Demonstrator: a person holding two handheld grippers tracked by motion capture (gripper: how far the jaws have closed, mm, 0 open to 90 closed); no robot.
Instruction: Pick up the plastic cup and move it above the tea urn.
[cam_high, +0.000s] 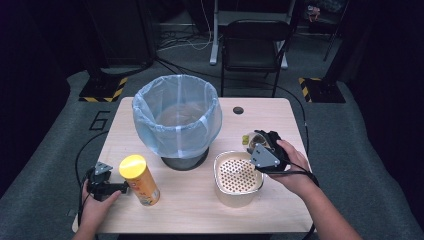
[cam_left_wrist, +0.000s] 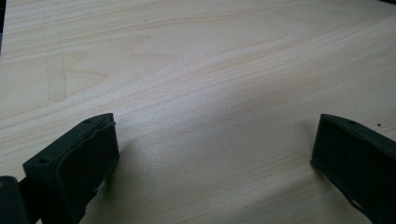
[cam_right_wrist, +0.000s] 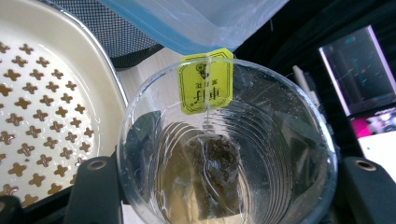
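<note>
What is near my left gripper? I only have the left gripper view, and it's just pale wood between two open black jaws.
Observer: In the high view, the left gripper points at an orange cardboard tube can with a yellow lid, just to its right.
Operator: What is the other gripper doing?
Observer: The right gripper is shut on a clear ribbed plastic cup that holds a wet brown tea bag with a yellow paper tag.
Operator: Where is that cup on the table?
Observer: It is at the right rear corner of a cream square container with a perforated top, to the right of the black mesh bin lined with a pale blue bag.
</note>
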